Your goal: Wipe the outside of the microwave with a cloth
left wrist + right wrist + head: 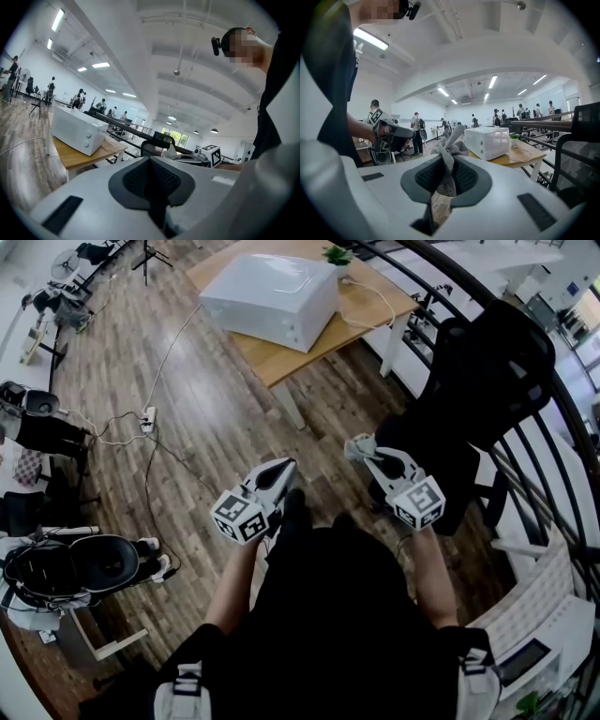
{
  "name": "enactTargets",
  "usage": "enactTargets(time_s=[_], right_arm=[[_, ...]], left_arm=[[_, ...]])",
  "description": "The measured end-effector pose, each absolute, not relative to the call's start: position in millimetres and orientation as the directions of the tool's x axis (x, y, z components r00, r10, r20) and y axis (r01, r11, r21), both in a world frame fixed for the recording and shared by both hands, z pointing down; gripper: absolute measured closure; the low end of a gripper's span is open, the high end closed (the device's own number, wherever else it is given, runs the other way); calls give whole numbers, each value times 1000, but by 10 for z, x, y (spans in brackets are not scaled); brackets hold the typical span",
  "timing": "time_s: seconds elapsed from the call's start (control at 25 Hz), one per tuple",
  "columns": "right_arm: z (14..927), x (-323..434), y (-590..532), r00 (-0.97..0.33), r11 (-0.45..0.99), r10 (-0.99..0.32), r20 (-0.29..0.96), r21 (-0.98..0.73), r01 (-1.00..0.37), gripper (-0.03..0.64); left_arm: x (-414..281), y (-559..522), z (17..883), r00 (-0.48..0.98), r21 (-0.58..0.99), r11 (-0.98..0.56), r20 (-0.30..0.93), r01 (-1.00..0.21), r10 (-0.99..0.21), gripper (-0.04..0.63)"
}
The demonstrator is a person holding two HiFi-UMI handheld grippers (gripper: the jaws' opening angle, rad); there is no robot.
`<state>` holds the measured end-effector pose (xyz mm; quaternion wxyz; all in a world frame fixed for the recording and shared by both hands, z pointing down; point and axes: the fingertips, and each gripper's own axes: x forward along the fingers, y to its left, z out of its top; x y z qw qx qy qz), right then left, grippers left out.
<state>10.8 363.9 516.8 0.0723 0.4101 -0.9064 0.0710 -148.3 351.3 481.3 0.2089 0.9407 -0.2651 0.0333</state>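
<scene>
- While the person stands on the wooden floor (pixel 211 432), well apart from the table (pixel 309 354), both grippers are held out in front of the body and point toward that table.
- The white microwave (pixel 272 296) sits on the light wooden table top; two round knobs show on its front in the left gripper view.
- The right gripper (pixel 361 451) has its jaws clamped on a grey cloth (pixel 449 147), which is bunched up and sticks out past the jaw tips.
- The cloth touches nothing but the jaws and is well apart from the microwave.
- The left gripper (pixel 284 468) has its jaws pressed together with nothing between them.
- The two grippers are side by side, near each other but not touching, each with its marker cube toward the person.
- A small potted plant (pixel 337 254) stands on the table just behind the microwave.
- A white cable (pixel 375 292) loops over the table top beside the microwave.
- A black office chair (pixel 483 381) stands at the person's right, near the right gripper.
</scene>
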Motion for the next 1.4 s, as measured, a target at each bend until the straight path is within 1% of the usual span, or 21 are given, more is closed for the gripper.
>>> enactTargets(time_s=[0.52, 0.68, 1.4], right_arm=[[5173, 71, 3488, -673, 673, -715, 192, -73, -736, 577], [5211, 34, 3386, -672, 672, -710, 210, -85, -736, 577], [5261, -118, 2364, -644, 636, -728, 236, -117, -763, 577]], left_arm=[[-1617, 3469, 4790, 830, 370, -745, 180, -555, -528, 594], [-1645, 3382, 4815, 827, 379, -737, 184, -559, -532, 592], [-1763, 2316, 4839, 839, 392, -743, 198, -542, -508, 594]])
